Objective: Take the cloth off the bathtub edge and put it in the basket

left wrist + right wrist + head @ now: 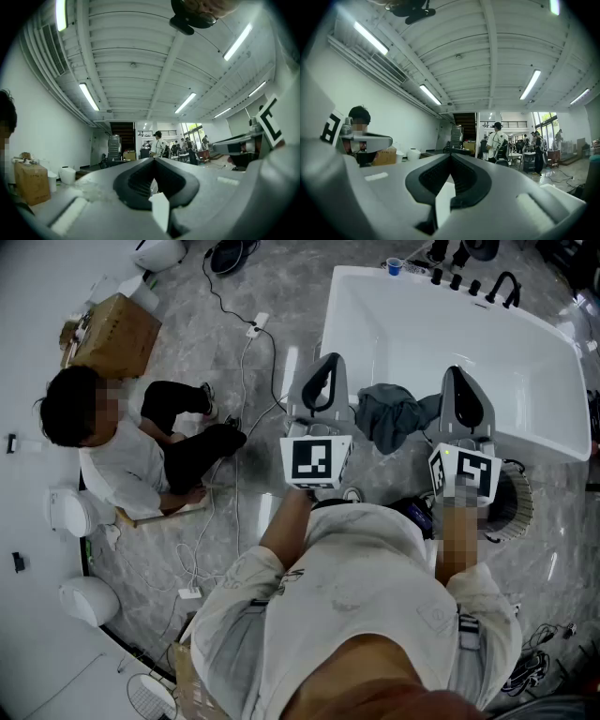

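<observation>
Left hand-held gripper closed empty, right hand-held gripper likewise — cloth on bathtub edge, basket mostly hidden

Glossy white bathtub, with black taps at its far rim. Plain dark grey-blue cloth. Basket dark inside, with a pale striped rim.

Left gripper and right gripper in pale grey, each lined with black ribbed pads. Marker cubes white-faced, bearing black square patterns.

Floor in mid grey, marbled with paler veins. Tan-brown cardboard box. White cable across the floor. Seated person in a white top and black trousers. Off-white shirt on the wearer of the head camera. White ribbed ceiling in both gripper views.
</observation>
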A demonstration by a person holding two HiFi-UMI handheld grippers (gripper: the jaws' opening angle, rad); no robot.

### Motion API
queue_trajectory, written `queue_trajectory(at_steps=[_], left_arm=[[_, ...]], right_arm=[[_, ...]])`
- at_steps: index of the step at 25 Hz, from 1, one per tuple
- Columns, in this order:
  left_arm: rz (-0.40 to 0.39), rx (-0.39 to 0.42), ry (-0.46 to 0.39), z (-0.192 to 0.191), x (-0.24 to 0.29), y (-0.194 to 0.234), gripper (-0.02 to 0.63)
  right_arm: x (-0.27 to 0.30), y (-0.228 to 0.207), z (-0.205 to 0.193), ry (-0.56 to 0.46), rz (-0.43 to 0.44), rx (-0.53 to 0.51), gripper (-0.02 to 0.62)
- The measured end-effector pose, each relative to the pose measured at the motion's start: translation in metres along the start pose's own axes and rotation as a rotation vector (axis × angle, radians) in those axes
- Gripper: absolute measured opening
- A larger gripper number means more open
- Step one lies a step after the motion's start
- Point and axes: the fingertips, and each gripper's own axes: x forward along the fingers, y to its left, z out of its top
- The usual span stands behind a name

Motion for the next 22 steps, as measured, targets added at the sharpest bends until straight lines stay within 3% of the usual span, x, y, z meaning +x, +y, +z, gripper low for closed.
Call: queue_trajectory(at_steps=[15,22], left_arm=[[-0.002,-0.054,0.010,-0.011,0.017,0.000,0.002],[0.012,-0.089,0.048,-0.048,0.031,0.000,0.002]], right_arm=[[0.017,-0.010,-0.023,0.053,-0.017,0.059,0.003],[0.039,-0.014,-0.104,0.205,-0.037,0.094,0.003]])
